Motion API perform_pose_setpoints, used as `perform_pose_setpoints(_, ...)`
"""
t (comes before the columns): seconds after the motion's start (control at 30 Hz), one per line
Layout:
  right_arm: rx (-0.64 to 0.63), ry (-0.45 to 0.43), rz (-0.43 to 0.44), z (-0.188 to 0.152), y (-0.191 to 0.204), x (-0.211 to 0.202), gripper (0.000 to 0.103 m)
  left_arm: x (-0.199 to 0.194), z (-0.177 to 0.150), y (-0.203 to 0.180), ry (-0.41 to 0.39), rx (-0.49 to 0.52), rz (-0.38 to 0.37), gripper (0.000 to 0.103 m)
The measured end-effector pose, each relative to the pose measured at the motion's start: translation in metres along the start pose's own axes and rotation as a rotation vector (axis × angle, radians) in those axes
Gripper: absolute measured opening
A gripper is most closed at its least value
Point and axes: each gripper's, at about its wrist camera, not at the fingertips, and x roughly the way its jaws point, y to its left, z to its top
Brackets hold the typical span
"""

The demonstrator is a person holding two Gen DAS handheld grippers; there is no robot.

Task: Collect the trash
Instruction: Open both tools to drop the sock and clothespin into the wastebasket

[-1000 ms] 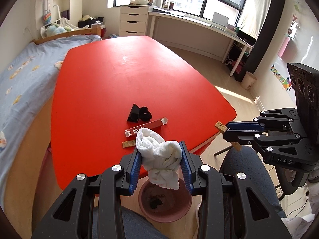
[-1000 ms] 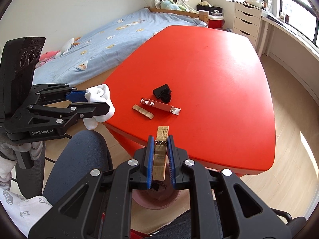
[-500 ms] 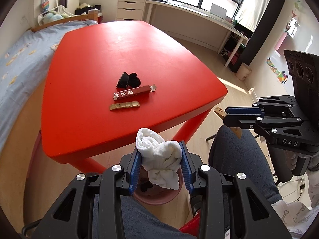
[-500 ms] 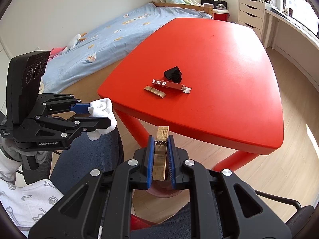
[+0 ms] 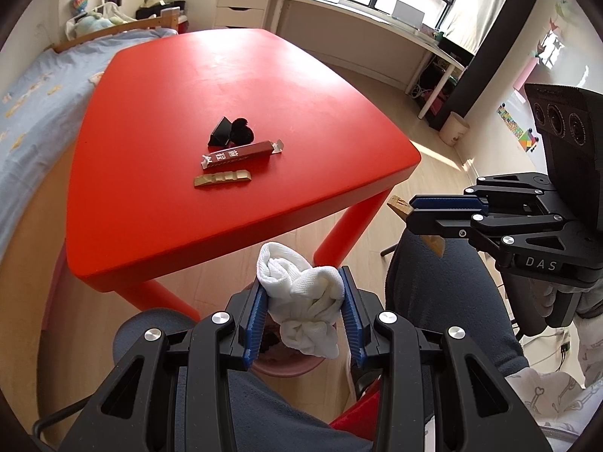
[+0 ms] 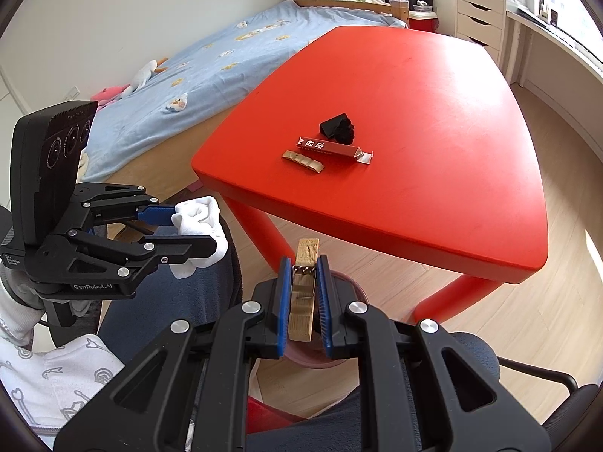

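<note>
White crumpled cloth wad [image 5: 303,303] is clamped in the left gripper [image 5: 304,314]; the wooden clothespin [image 6: 303,293] is clamped in the right gripper [image 6: 304,295]. Both hang above the round pink bin [image 5: 286,363] on the floor. Centre each item over the bin opening before releasing, one at a time.

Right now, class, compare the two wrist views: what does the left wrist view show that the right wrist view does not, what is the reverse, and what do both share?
Only the left wrist view shows the black cabinet and a small cream bin beside it. Only the right wrist view shows the pink plush toy by the bed. Both show the red table, the dark red wrapper, the left gripper shut on a white crumpled cloth, and the right gripper shut on a wooden clothespin.
</note>
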Motion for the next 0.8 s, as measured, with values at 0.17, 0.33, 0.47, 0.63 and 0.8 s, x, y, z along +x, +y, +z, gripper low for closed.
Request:
perform_pose_setpoints(0.17, -0.002, 0.004, 0.007, 0.0005, -0.0003, 0.0019, 0.013, 0.0003, -0.002, -0.0004, 0.006, 0.002, -0.008, 0.036)
perform_pose_setpoints(0.33, 0.002, 0.011, 0.012, 0.0001, -0.0014, 0.0044, 0.013, 0.0005, -0.0024, -0.0006, 0.009, 0.003, -0.014, 0.036)
perform_pose_setpoints(0.47, 0.003, 0.013, 0.019, 0.0002, -0.0028, 0.0056, 0.013, 0.0004, -0.0023, -0.0008, 0.01, 0.004, -0.016, 0.036)
perform_pose_setpoints(0.63, 0.007, 0.016, 0.03, 0.0001, -0.0035, 0.0074, 0.013, 0.0012, -0.0034, -0.0013, 0.014, 0.005, -0.02, 0.036)
perform_pose_setpoints(0.8, 0.009, 0.025, 0.021, -0.0002, -0.0078, 0.0088, 0.034, 0.0025, -0.0046, 0.002, 0.013, -0.001, -0.037, 0.068)
